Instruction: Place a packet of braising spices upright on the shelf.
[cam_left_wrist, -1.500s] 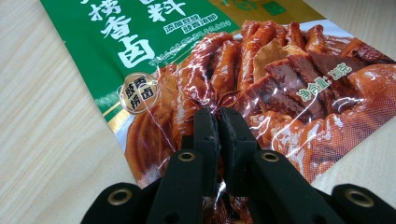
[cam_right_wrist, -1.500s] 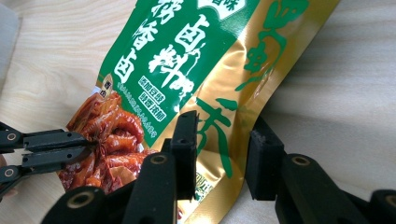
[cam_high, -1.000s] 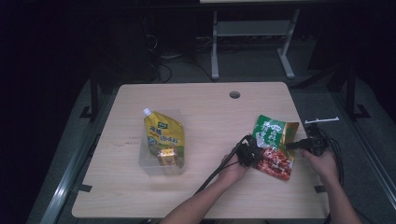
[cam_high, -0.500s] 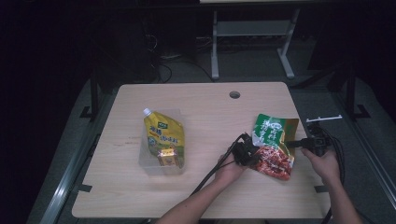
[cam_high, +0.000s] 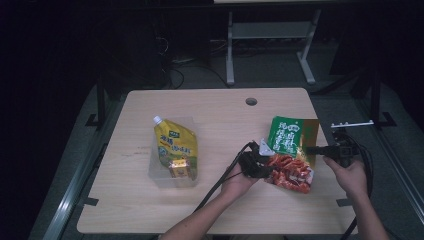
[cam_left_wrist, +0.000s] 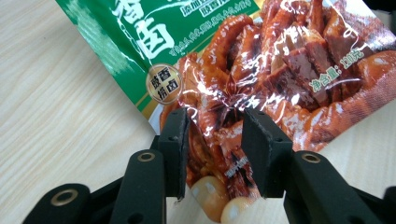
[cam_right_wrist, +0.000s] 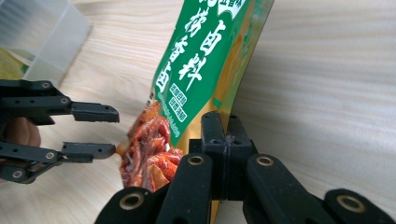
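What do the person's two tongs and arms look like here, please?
Both tongs, left tongs and right tongs, are black, with flat rectangular jaws on linkage arms joined by brass-ringed pivots. A black cable trails from the left one, which carries a grey three-cornered plate. No sleeves show on the forearms.

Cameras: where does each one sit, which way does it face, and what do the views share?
High view: above the person's side, looking forward and down on the table; both forearms enter from the bottom.
Left gripper view: rides the left gripper, facing the snack pouch between its parted jaws.
Right gripper view: rides the right gripper, jaws pinching the pouch's edge; the left gripper appears beyond.
Shared: all three show the snack pouch.
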